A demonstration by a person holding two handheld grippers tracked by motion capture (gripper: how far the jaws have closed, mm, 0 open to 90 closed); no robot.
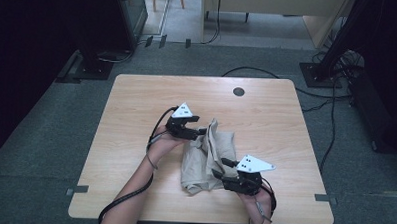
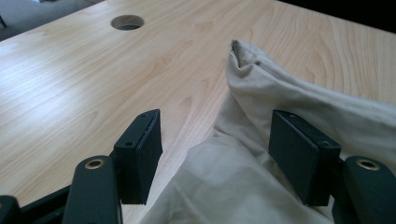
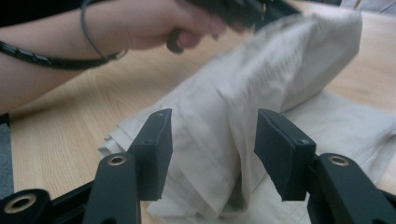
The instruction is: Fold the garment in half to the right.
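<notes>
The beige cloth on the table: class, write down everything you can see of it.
The cloth is beige, thin woven fabric, loosely folded and creased, with layered edges at one end. It lies near the middle of the wooden table, and one ridge of it stands up. The left gripper and the right gripper each straddle a fold with jaws apart, and neither visibly presses on it.

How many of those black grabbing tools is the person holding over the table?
2. The left tool is at the far edge of the beige cloth; the right tool is at the cloth's near right side. Both stand open.
</notes>
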